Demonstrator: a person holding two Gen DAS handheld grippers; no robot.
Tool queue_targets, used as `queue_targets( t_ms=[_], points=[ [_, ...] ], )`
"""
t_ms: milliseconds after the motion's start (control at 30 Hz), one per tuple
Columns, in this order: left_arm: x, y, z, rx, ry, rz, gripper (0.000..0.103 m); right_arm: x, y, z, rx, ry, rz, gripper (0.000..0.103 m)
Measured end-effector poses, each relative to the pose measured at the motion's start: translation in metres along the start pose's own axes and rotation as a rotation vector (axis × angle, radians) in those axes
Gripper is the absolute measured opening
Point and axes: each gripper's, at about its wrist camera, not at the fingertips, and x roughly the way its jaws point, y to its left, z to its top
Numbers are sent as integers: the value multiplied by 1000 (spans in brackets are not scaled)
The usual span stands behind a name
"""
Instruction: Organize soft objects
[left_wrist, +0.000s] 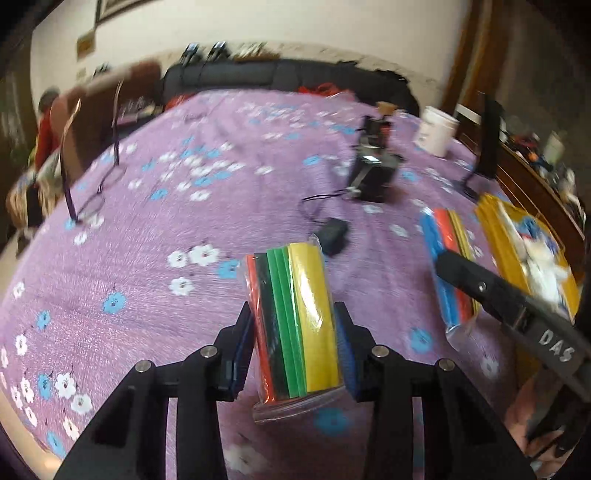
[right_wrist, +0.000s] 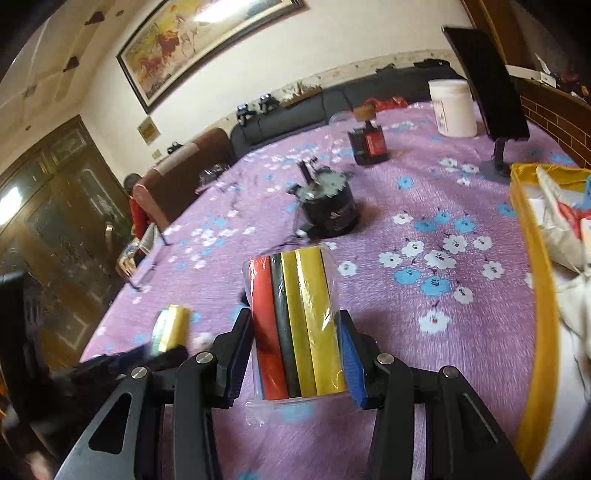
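A clear bag of soft sheets (left_wrist: 295, 295) in red, black, green and yellow sits between the pads of my left gripper (left_wrist: 293, 314), lifted just over the purple flowered cloth (left_wrist: 147, 258). My left gripper is shut on this bag. A second bag (right_wrist: 295, 314), with red, black and yellow sheets, is clamped in my right gripper (right_wrist: 293, 317). In the left wrist view that second bag (left_wrist: 447, 258) shows its blue and orange edges at the right, with a right finger (left_wrist: 476, 284) across it. The left gripper appears blurred at the lower left of the right wrist view.
A yellow-rimmed box (right_wrist: 535, 295) with white soft items stands at the right edge. On the cloth are a round black device (right_wrist: 328, 210), a dark bottle box (right_wrist: 369, 144), a white tub (right_wrist: 452, 107), a black panel on a stand (right_wrist: 484, 81) and a small black pouch (left_wrist: 334, 236).
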Motion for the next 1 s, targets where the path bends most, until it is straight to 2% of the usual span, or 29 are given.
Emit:
queue_targets(
  t_ms=[100,200,400,567,767,1000],
  points=[
    [-12,-19,-8,50,-49,-4,40,-24,10,-4,-50,-48,-51,49],
    [-22,-31,-13,83,-83,8,40,-38,9,-10,-48,-53,-62,49],
    [-39,-44,-21,94,-96,-24,40,-59,-5,-27,-1,-34,-72,49],
    [-48,-65,-25,142,-112,-31,40,-78,-16,-36,13,-48,-79,49],
    [-51,-84,-27,163,-107,-73,40,-112,-50,-37,84,-96,-94,49],
    [-55,-124,-26,212,-83,-138,40,-154,-97,-30,188,-167,-142,49]
  ],
)
